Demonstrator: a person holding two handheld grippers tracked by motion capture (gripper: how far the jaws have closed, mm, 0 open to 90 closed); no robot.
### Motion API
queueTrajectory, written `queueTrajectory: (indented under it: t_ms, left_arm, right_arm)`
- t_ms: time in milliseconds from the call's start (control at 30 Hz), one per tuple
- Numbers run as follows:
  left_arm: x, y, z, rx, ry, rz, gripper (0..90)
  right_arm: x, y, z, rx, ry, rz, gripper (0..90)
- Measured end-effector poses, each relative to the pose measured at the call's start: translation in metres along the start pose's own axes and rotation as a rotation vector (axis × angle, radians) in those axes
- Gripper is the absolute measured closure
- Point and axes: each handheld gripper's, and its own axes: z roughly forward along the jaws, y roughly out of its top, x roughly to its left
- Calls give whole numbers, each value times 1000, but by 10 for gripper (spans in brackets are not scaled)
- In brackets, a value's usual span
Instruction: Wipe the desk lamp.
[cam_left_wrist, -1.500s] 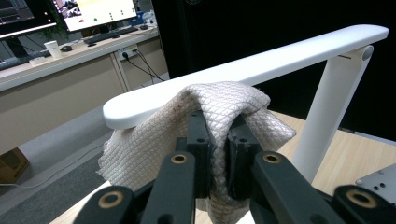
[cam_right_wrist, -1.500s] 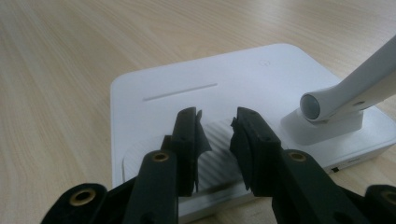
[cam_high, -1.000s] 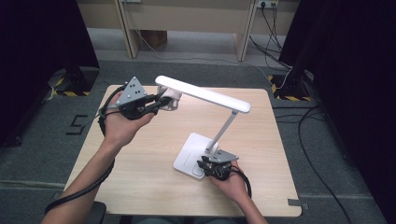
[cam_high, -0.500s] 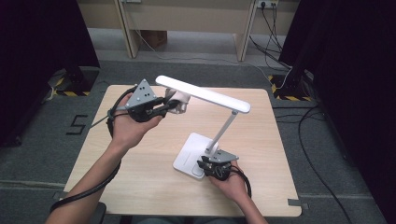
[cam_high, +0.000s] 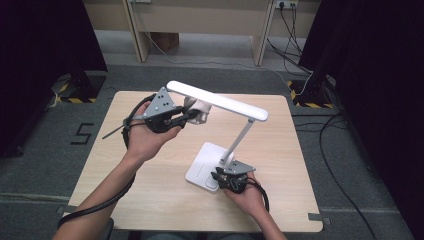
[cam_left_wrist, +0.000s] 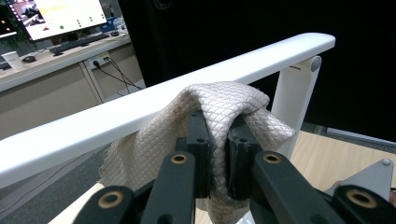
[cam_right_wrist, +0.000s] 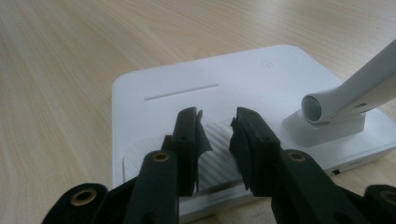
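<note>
A white desk lamp stands on the wooden table (cam_high: 150, 200), with its base (cam_high: 202, 165) near the front and its long head (cam_high: 225, 102) up high. My left gripper (cam_high: 192, 116) is shut on a cream quilted cloth (cam_high: 201, 107) held against the head. In the left gripper view the cloth (cam_left_wrist: 219, 105) is bunched over both jaws and touches the white head (cam_left_wrist: 140, 112). My right gripper (cam_high: 220, 179) rests on the base's front edge. In the right gripper view its jaws (cam_right_wrist: 217, 126) stand slightly apart over a ribbed patch (cam_right_wrist: 217, 163) of the base (cam_right_wrist: 187, 79), gripping nothing.
The lamp's slanted arm (cam_high: 240, 137) rises from a hinge (cam_right_wrist: 322, 107) on the base. Black curtains flank the table and cables (cam_high: 300, 60) lie on the grey floor behind it. A desk with a monitor (cam_left_wrist: 60, 16) and keyboard stands farther off.
My left gripper has slid the cloth to the right along the lamp head, toward the lamp's arm. The right gripper has stayed on the base.
</note>
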Motion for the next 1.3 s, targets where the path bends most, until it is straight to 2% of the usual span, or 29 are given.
queueTrajectory:
  t_ms: [1300]
  left_arm:
    - [-37,3,32,-30,-104,62,819]
  right_arm:
    - [0,0,0,-3,5,-2,706]
